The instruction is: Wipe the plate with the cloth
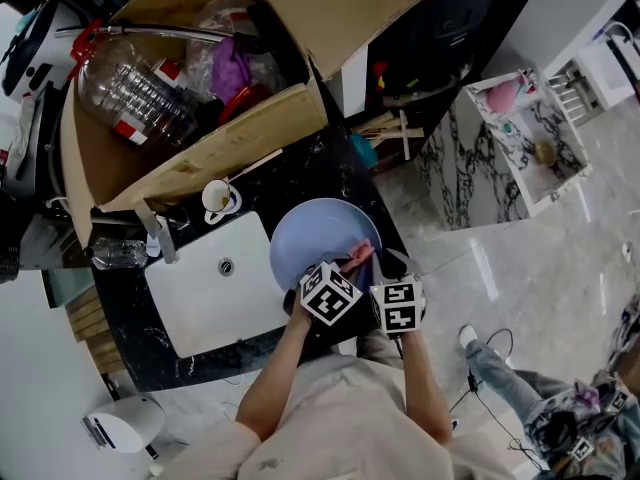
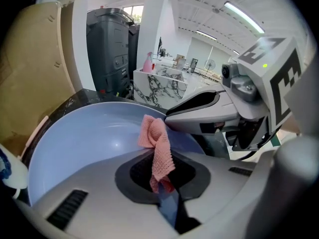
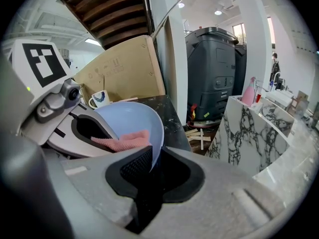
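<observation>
A pale blue plate is held over the dark counter beside the sink. My right gripper is shut on the plate's near rim, which runs down between its jaws. My left gripper is shut on a pink knitted cloth that rises out of the jaws and lies against the plate's inner face. In the head view the cloth shows at the plate's right side, just ahead of both marker cubes. The right gripper view shows the cloth on the plate, held by the left gripper.
A white sink lies left of the plate, with a tap at its back. A mug stands behind it. A big cardboard box of bottles and rubbish fills the back. The counter edge drops to a marble floor on the right.
</observation>
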